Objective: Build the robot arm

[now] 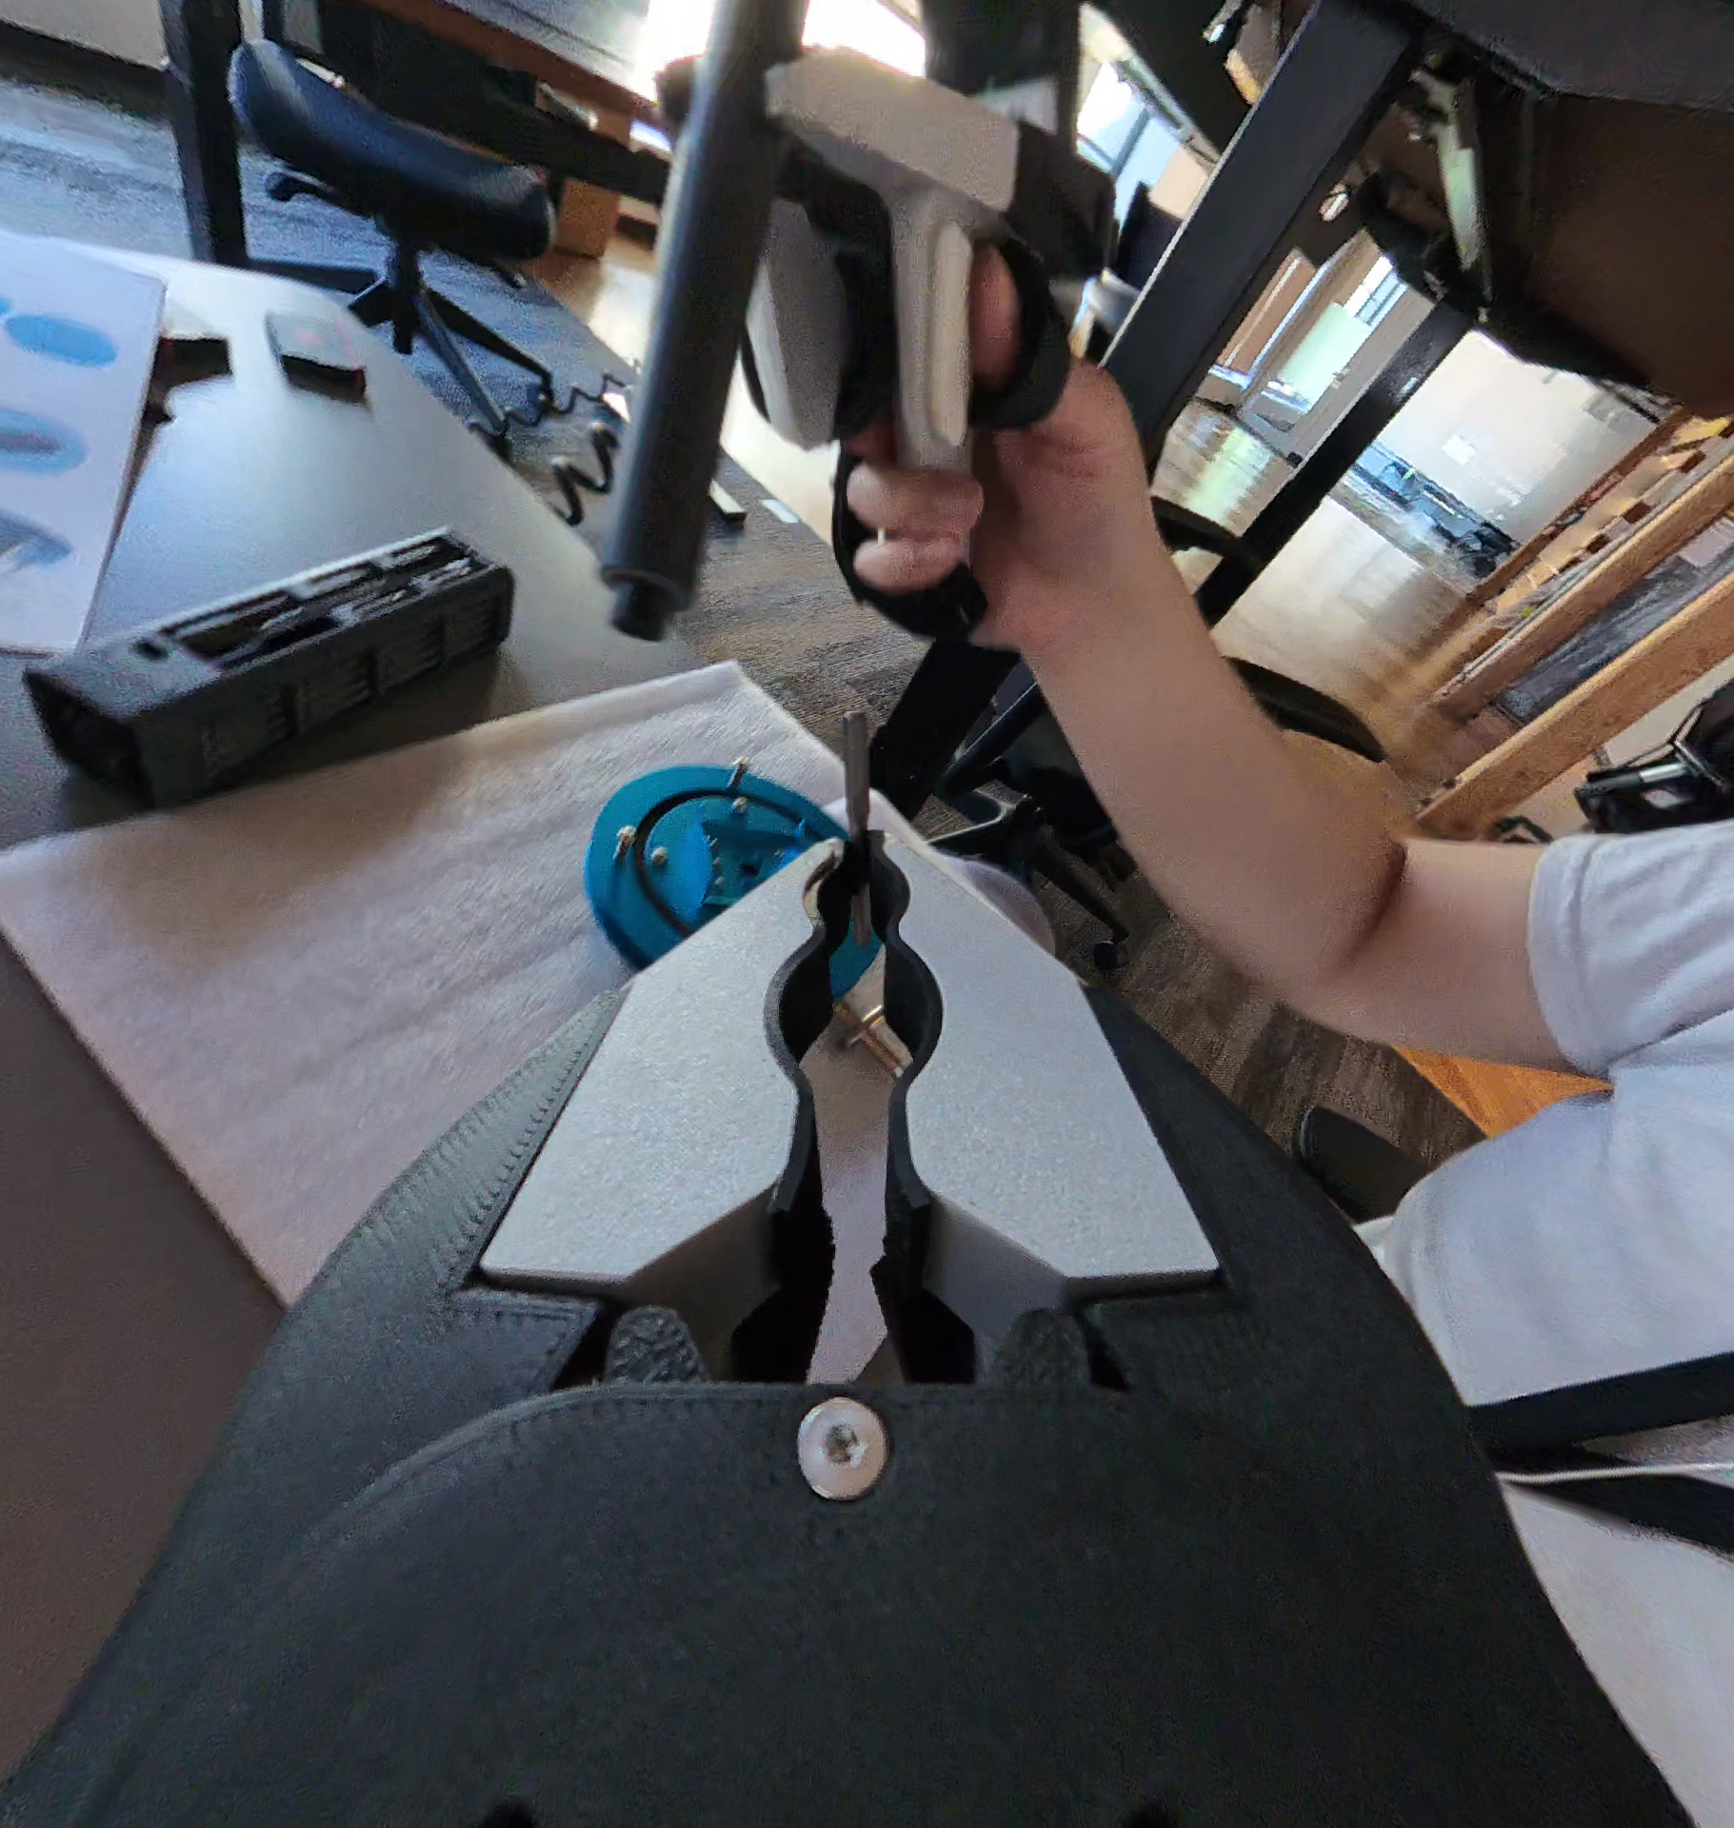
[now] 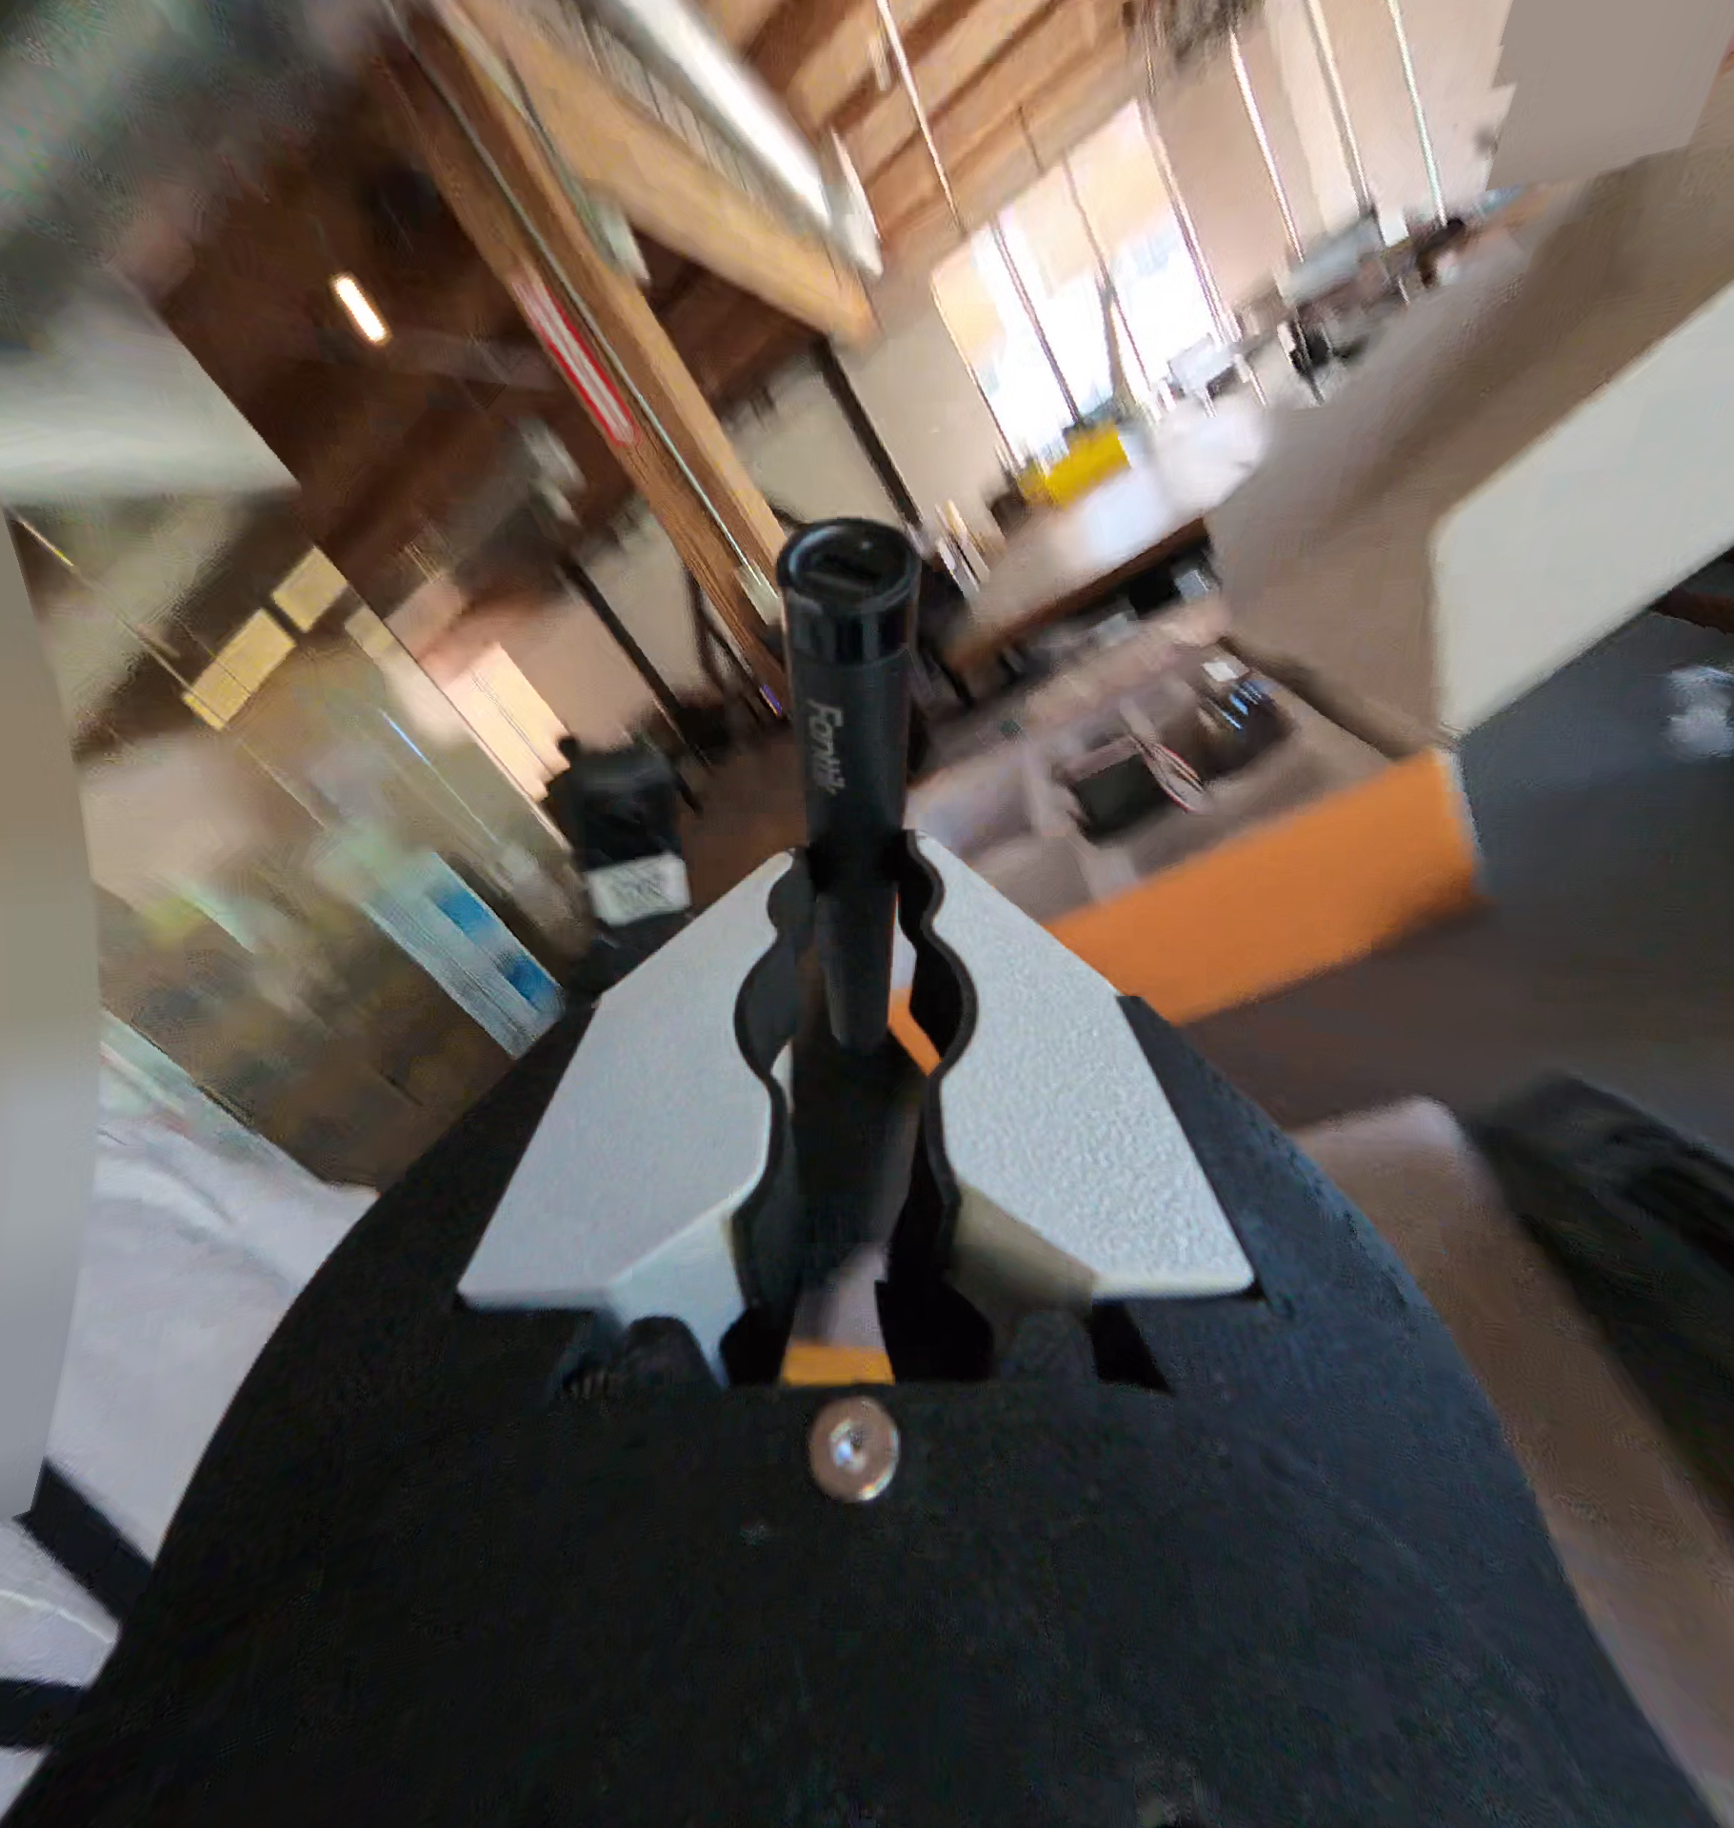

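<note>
Looking across the dark table [image 1: 279, 475] from my left camera, I log a white cloth mat [image 1: 348, 950] spread over it, with printed white paper [image 1: 32, 435] farther off at the table's left edge. A black rectangular case [image 1: 269, 663] with slotted compartments lies on the bare table just beyond the mat. On the mat sits a blue round part [image 1: 704, 880], screws standing up from it and a black ring seated in its face; my left gripper [image 1: 855, 870] partly hides its near side. That gripper's jaws are nearly together, pinching a thin grey metal bit [image 1: 857, 781] that stands upright from the tips, above the blue part. My right gripper [image 2: 858, 870] is raised well above the table, held in a bare hand [image 1: 1001, 495]; its jaws are clamped on a black cylindrical driver handle [image 2: 848, 712], whose far end shows a recessed socket. From the left camera this handle [image 1: 684, 326] slants down, its lower end hanging above the table near the case, apart from the bit. Right-camera background is blurred.
</note>
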`<state>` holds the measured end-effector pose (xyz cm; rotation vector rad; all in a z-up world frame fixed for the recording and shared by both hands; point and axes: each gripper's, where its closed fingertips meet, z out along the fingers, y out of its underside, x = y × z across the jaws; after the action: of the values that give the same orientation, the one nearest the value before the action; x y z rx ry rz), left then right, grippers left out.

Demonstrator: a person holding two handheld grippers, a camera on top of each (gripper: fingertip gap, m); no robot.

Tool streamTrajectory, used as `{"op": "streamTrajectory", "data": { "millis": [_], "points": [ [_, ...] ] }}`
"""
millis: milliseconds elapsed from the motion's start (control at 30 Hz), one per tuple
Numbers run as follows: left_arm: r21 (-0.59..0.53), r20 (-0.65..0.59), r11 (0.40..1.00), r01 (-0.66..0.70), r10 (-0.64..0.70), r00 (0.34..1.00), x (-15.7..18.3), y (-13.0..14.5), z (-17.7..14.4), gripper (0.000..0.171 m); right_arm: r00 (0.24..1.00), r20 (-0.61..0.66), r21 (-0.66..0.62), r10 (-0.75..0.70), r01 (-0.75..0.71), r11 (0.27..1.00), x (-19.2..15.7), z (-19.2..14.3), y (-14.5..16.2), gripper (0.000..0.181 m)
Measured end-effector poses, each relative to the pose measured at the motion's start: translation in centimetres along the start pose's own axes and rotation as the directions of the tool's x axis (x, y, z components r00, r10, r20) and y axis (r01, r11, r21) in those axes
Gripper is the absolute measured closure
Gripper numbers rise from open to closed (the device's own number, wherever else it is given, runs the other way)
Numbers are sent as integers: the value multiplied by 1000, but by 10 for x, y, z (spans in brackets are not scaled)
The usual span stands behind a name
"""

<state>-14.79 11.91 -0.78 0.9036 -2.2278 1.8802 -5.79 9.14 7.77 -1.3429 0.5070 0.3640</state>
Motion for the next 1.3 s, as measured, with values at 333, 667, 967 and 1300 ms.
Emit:
{"op": "streamTrajectory", "data": {
  "millis": [333,667,967,1300],
  "points": [
    [-66,9,997,-38,39,999,39,-16,12,170,958,210,220,196,-242,945,-40,-35,-9,167],
    [-68,6,997,27,-26,1000,39,-11,5,170,952,227,200,206,-252,947,-49,-26,-8,167],
    [-82,-12,996,26,-27,1000,39,-5,5,170,964,202,149,174,-206,967,-50,-16,2,167],
    [-133,-239,979,153,-182,954,60,6,6,170,895,385,98,226,-283,954,-64,-14,11,165]
  ]
}}
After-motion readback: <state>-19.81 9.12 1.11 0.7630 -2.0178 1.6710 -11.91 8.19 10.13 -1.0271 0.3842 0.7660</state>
